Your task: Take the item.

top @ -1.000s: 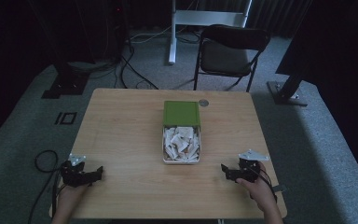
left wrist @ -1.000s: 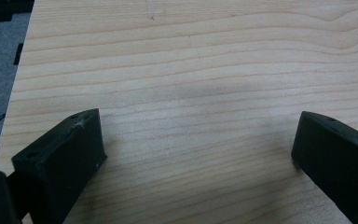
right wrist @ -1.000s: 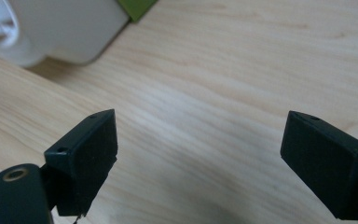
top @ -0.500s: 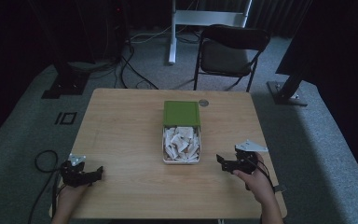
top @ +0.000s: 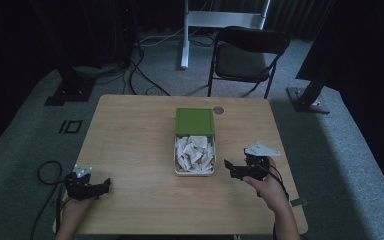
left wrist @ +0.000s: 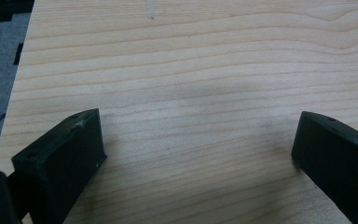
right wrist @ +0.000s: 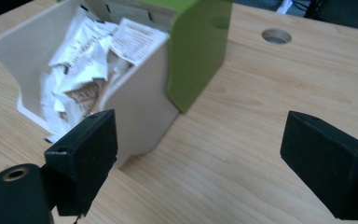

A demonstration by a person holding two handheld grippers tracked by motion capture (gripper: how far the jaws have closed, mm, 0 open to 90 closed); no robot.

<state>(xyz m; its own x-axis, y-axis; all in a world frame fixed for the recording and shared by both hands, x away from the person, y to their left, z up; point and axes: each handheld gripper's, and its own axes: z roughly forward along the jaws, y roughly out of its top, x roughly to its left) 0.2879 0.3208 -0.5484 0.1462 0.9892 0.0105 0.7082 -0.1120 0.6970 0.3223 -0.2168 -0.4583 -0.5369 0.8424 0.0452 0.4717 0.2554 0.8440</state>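
Note:
A white box [top: 194, 170] with a green lid [top: 194, 121] slid halfway back sits mid-table, full of white paper sachets [top: 195, 151]. My right gripper [top: 228, 166] hovers open just right of the box's near end, jaws pointing at it. In the right gripper view the box wall [right wrist: 142, 98], the sachets [right wrist: 86, 56] and the green lid [right wrist: 198, 44] lie close ahead between the spread jaws of my right gripper [right wrist: 200, 140]. My left gripper [top: 105, 184] rests open at the table's near left corner, far from the box; in the left gripper view its jaws [left wrist: 196, 149] frame bare wood.
The wooden table [top: 130, 130] has a round cable hole [top: 218, 110] behind the lid. A black folding chair [top: 247, 55] stands beyond the far edge, with a white stand leg [top: 185, 35] and cables [top: 140, 75] on the grey carpet.
My right gripper has moved left and a little forward toward the box's near right side. The left gripper has stayed put.

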